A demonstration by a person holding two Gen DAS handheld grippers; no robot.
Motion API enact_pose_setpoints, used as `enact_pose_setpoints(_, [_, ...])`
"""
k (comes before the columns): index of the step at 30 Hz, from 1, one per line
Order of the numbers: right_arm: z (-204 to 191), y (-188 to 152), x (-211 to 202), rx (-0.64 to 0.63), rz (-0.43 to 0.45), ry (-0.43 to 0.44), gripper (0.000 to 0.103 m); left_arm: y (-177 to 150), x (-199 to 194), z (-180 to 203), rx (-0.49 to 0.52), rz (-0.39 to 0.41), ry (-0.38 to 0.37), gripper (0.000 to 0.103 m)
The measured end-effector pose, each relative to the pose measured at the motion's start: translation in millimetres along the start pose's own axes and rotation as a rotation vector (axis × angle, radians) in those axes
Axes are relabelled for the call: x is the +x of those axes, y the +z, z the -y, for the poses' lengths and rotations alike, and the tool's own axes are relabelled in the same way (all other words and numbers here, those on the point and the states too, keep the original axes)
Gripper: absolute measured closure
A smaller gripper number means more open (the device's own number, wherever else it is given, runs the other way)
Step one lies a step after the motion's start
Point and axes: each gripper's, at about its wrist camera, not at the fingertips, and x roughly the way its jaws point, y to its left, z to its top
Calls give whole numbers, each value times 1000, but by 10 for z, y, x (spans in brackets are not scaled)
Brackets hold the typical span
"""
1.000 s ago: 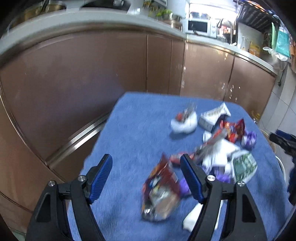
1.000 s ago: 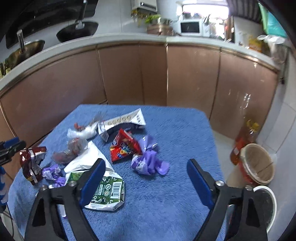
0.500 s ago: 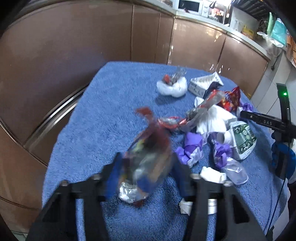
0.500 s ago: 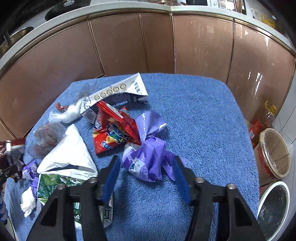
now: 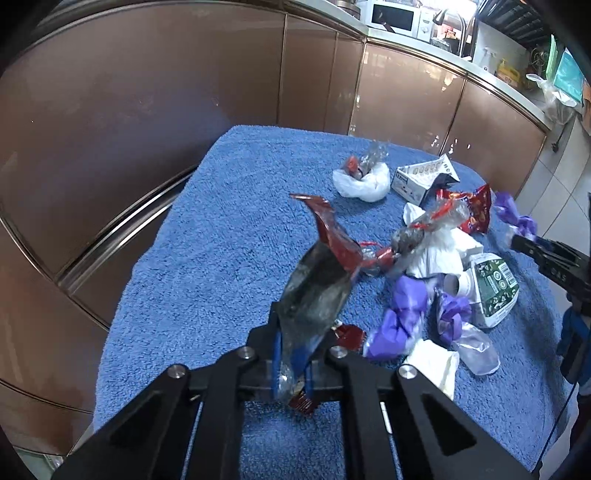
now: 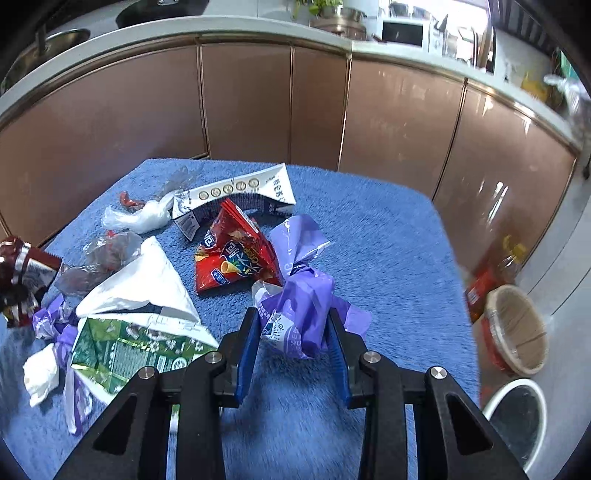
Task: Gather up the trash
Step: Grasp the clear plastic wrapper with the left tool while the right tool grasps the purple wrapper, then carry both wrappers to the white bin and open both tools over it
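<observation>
Gripping foil wrapper (image 5: pixel 317 291) w/ left gripper (image 5: pixel 291 373); right gripper (image 6: pixel 293 350) closing on purple bag (image 6: pixel 306 306).

This is a home kitchen. A pale countertop (image 6: pixel 221 27) runs above brown cabinet doors (image 6: pixel 243 103), carrying a microwave (image 5: pixel 391 16), a pan (image 6: pixel 48 38) and bottles (image 5: pixel 504 68). Waste bins (image 6: pixel 517 328) stand on the tiled floor.

The left gripper (image 5: pixel 291 354), wide open before, now clamps the dark foil wrapper (image 5: pixel 317 291). The right gripper (image 6: pixel 293 345) is closing around the purple bag (image 6: pixel 306 302).
</observation>
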Motion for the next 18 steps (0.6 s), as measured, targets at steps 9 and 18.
enact_pose_setpoints(9, [-63,-119,-455,-39,73,-59,70,-17,-291,-2,-23,46,20,95])
enact_pose_setpoints(18, [-79,-266,-917,-50,137,-94,70,-26,-644,98,3,95,24,95])
